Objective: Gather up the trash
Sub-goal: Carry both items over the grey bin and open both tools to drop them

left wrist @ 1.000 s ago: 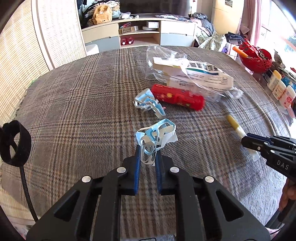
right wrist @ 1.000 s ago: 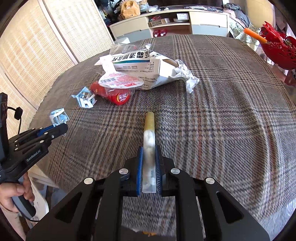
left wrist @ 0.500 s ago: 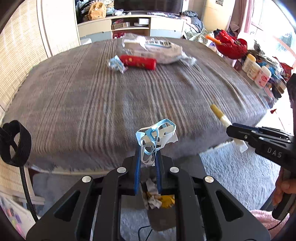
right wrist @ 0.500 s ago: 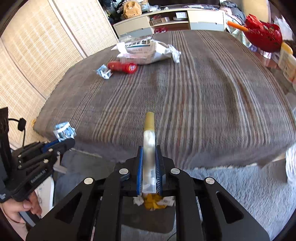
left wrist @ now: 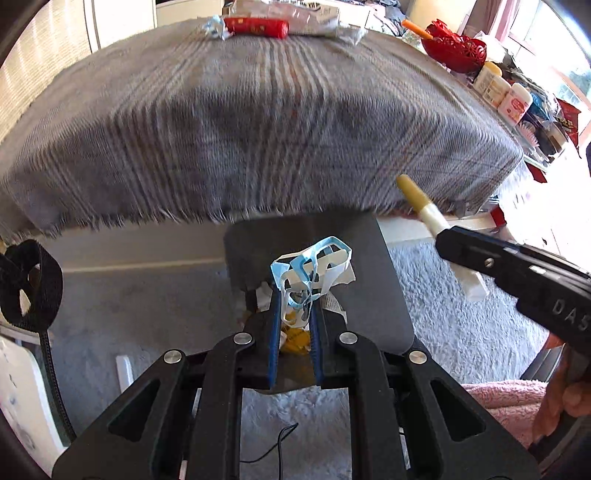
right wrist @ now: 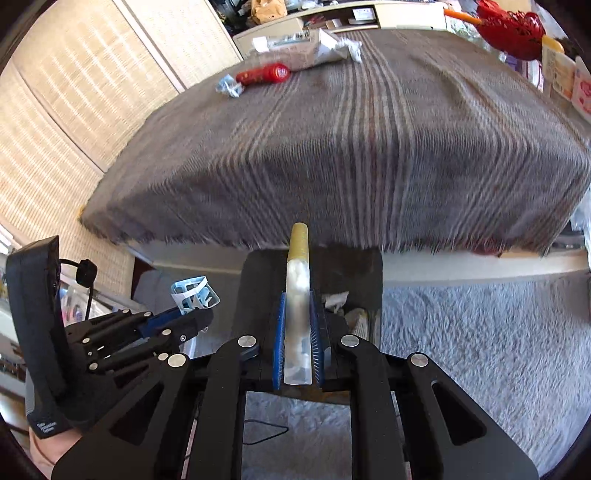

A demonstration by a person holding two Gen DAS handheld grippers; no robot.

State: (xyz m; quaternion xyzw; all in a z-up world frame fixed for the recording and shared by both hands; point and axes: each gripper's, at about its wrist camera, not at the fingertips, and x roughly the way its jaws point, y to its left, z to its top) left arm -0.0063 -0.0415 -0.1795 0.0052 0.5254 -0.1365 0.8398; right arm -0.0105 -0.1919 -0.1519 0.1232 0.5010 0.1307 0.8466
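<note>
Crumpled blue-white wrapper (left wrist: 312, 275) sits pinched in left gripper (left wrist: 294, 325); right gripper (right wrist: 297, 325) clamps a stick wrapper (right wrist: 297, 295), both above what looks like a dark bin (left wrist: 388, 295).

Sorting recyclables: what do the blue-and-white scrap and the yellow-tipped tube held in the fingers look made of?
The blue-and-white cut-out scrap looks like thin glossy card or plastic film: it stays crumpled in stiff loops. The yellow-tipped translucent tube looks like soft plastic wrapper, semi-clear with a sheen; its contents cannot be told.

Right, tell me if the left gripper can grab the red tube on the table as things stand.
Probably not. The left gripper is shut on the blue-and-white wrapper and is off the table's near edge, over the bin; the red tube lies at the far side.
</note>
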